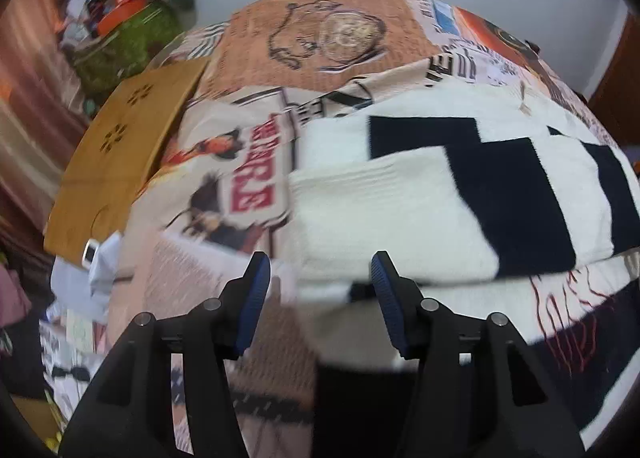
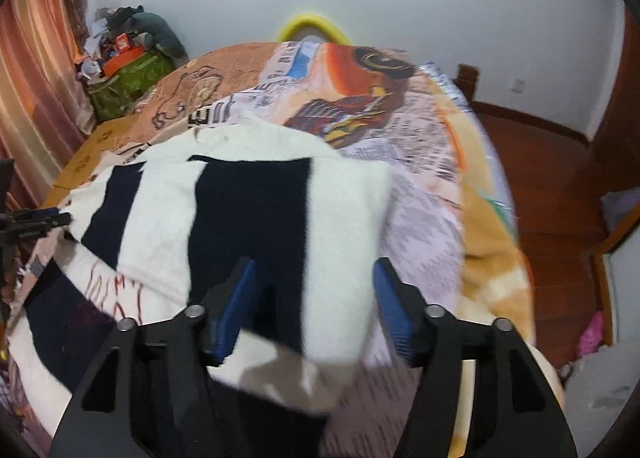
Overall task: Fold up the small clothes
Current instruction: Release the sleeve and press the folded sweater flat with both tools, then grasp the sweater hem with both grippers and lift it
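A white knit garment with wide black stripes [image 1: 400, 198] lies folded on the printed bed cover [image 1: 320, 34]. My left gripper [image 1: 320, 274] hovers at its near left edge. The blue pads stand apart, with the white hem below them and nothing pinched. In the right wrist view the same garment [image 2: 256, 210] spreads in front of my right gripper [image 2: 314, 278]. Its near right corner lies loose between the jaws, which stand wide and do not press on it. The left gripper [image 2: 36, 218] shows at the far left edge, beside the garment.
A dark garment with red line drawing [image 1: 568, 318] lies under the striped one. A wooden board [image 1: 120, 146] rests on the bed's left side, with a small white device [image 1: 90, 252] near it. A cluttered green bin [image 2: 124, 78] stands by the curtain. Wooden floor [image 2: 552, 178] lies right of the bed.
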`<state>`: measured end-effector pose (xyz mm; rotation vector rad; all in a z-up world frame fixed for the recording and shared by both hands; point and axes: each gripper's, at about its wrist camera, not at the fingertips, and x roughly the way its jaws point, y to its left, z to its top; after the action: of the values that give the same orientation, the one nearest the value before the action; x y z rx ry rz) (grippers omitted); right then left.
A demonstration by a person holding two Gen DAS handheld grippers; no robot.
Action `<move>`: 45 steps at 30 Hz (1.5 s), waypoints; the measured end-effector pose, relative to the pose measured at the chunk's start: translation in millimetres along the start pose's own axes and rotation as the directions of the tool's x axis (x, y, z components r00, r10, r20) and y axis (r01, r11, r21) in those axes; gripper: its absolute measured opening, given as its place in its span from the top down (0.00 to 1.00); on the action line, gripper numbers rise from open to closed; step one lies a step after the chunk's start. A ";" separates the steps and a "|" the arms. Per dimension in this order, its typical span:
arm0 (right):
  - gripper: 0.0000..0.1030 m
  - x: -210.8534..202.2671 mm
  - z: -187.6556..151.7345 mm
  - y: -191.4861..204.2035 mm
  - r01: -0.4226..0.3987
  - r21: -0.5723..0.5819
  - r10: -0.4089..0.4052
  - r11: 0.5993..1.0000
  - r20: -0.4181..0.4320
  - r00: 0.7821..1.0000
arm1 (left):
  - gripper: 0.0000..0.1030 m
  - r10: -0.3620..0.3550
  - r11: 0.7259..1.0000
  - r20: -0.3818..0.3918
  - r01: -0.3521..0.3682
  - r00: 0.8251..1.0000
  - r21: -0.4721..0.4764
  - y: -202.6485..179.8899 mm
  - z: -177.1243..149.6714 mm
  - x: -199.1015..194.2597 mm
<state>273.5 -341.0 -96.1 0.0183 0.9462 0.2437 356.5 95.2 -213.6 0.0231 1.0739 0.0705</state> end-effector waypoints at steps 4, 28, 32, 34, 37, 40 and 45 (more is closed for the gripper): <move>0.39 -22.0 -20.5 -2.4 0.002 0.009 -0.002 1.000 -0.017 1.000 | 0.38 -0.004 0.999 0.007 0.004 1.000 -0.040 16.2 -19.0 -23.9; 0.57 -29.6 -120.0 31.3 -0.205 0.130 0.226 0.970 -0.168 0.960 | 0.74 -0.258 0.957 -0.065 0.246 0.964 -0.153 15.9 -148.1 -60.2; 0.86 -30.2 -118.2 39.9 -0.235 0.114 0.252 0.965 -0.168 0.953 | 0.89 -0.278 0.950 -0.063 0.265 0.959 -0.165 10.5 -143.3 -64.6; 0.89 -33.3 -113.4 45.1 -0.231 0.087 0.242 0.969 -0.156 0.958 | 0.91 -0.265 0.954 -0.043 0.256 0.963 -0.154 9.0 -138.0 -71.1; 0.90 -43.1 -102.5 46.1 -0.239 0.073 0.246 0.968 -0.105 0.964 | 0.92 -0.246 0.960 0.016 0.246 0.969 -0.133 9.2 -123.1 -87.9; 0.91 -54.2 -83.6 44.4 -0.252 0.072 0.255 0.965 -0.037 0.966 | 0.93 -0.252 0.956 0.087 0.262 0.964 -0.133 14.0 -101.0 -106.6; 0.93 -65.4 -44.8 44.1 -0.263 0.053 0.259 0.963 0.063 0.964 | 0.93 -0.241 0.958 0.181 0.264 0.954 -0.114 13.2 -55.2 -126.7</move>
<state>192.0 -316.2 -64.7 0.2070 0.8946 0.4560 247.2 98.8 -128.1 -0.2297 0.8964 -0.0882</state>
